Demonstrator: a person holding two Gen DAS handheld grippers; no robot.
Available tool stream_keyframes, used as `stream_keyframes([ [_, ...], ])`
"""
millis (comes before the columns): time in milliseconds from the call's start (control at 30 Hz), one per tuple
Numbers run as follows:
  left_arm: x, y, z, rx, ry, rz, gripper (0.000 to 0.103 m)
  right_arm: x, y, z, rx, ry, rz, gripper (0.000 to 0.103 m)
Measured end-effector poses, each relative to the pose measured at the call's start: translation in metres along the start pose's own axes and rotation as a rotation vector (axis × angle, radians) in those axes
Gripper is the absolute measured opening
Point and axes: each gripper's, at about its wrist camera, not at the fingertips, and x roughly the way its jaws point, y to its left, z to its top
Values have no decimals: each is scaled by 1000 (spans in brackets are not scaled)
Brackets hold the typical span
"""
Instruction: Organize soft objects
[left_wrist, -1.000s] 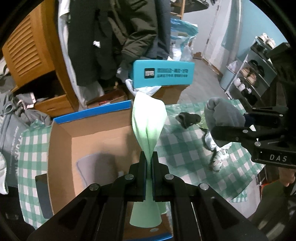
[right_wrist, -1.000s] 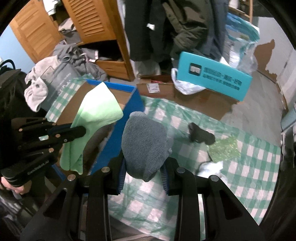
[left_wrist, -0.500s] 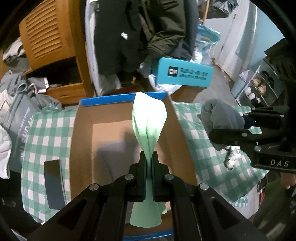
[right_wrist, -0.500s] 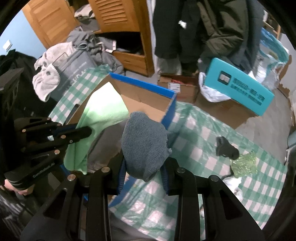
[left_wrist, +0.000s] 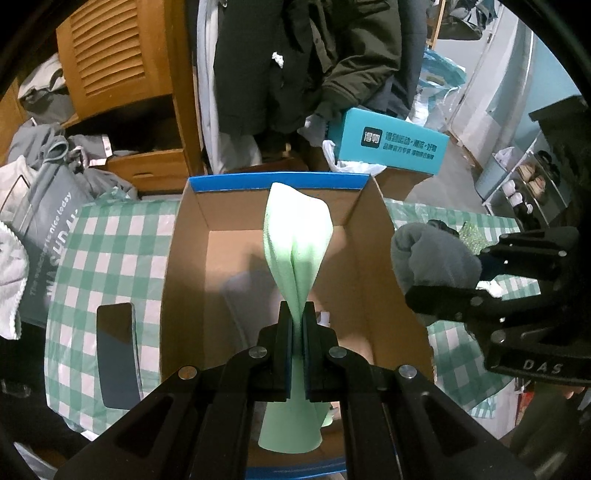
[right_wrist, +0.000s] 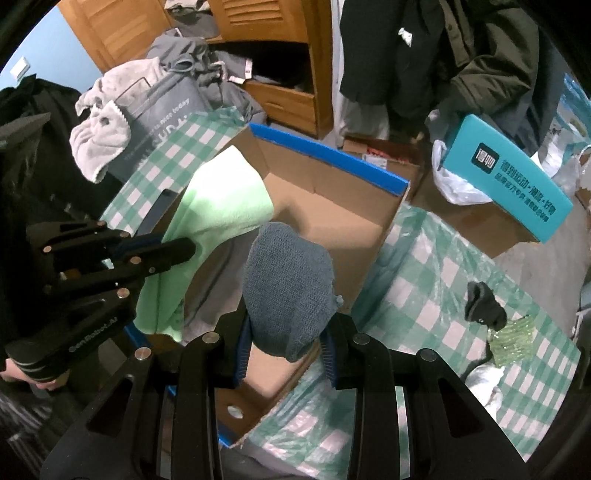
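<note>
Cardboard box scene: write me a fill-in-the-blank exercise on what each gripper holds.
The left gripper is shut on a ____ cloth.
The right gripper holds a ____ knit item.
The cloth hangs over the open ____ with the blue rim.
The tablecloth has a green and white ____ pattern.

Missing words: green; grey; box; checked

Pale green soft cloth: pinched mid-length, upper part fanned out, lower end hanging, over open brown cardboard box with blue rim. Grey-blue knitted cloth: bunched, held over box's right wall. Small dark sock: crumpled on checked sheet, well right of box.
</note>
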Motion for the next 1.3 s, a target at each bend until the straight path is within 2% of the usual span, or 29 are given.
stream_keyframes([
  [200,5,2,-1,-19,20,6,5,9,1,0,3,21,25,31],
  [367,9,3,-1,-27,36,7,6,13,2,0,2,26,38,36],
  [433,9,3,-1,-30,37,7,12,14,1,0,6,25,41,36],
  [567,8,4,-1,-40,28,8,30,13,0,0,19,17,30,50],
  [733,7,3,0,-39,16,16,44,10,-5,-2,34,9,24,55],
  [1000,8,-3,-1,-13,20,29,53,5,-14,-6,60,-5,-5,66],
  [1167,10,-9,0,-2,26,28,53,3,-23,-11,71,-3,-22,68],
  [1300,10,-16,1,12,23,31,61,0,-31,-16,87,-3,-29,68],
])
